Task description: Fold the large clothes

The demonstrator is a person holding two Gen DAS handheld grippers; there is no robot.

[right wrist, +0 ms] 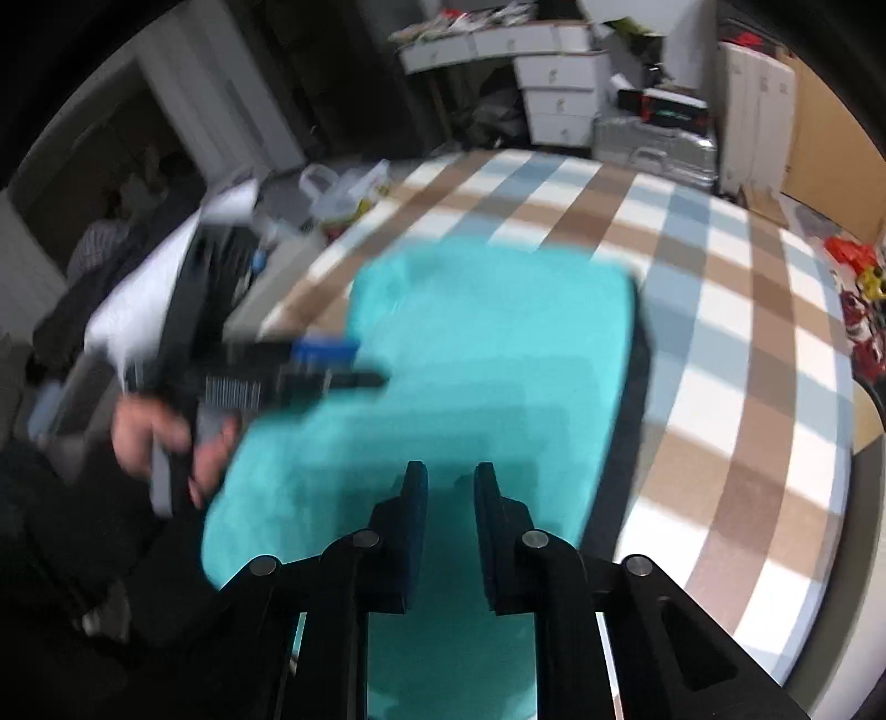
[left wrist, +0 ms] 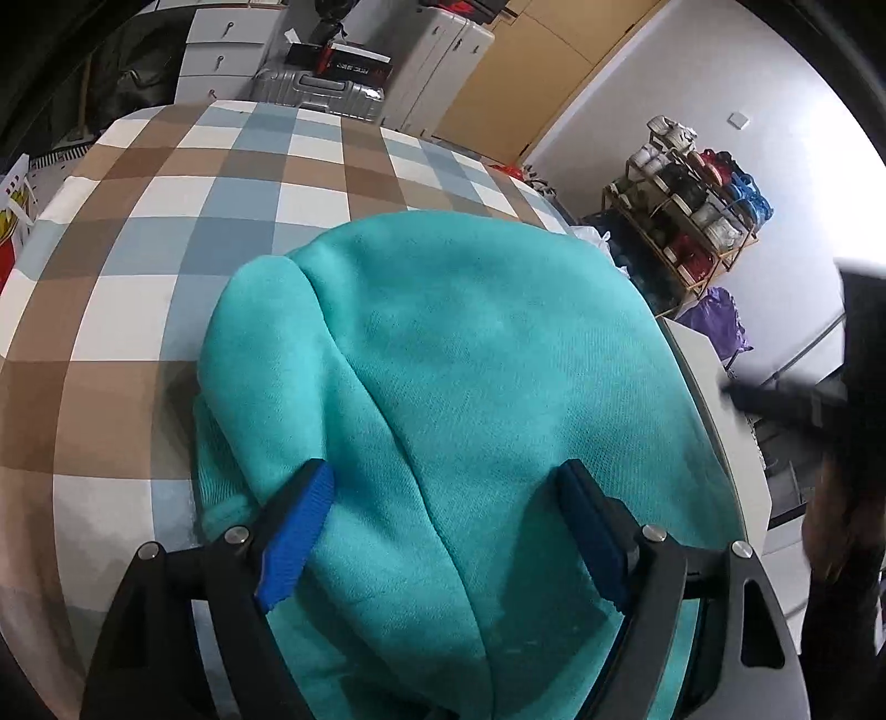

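In the left wrist view, the left gripper (left wrist: 446, 487) is seen spread wide, its blue-padded fingers (left wrist: 299, 531) set on either side of a ridge of the turquoise garment (left wrist: 454, 343) without pinching it. The garment is laid in a folded bundle on the checked bedcover (left wrist: 183, 221), near the bed's edge, with a rounded fold lying along its left side. In the right wrist view, which is blurred, the right gripper (right wrist: 449, 487) is seen above the near end of the same garment (right wrist: 487, 343), its fingers parted by a narrow gap with nothing held between them. Farther off, a silver suitcase (left wrist: 321, 94) and white drawers (left wrist: 227, 50) are seen beyond the bed, and a shoe rack (left wrist: 692, 216) is placed against the wall.
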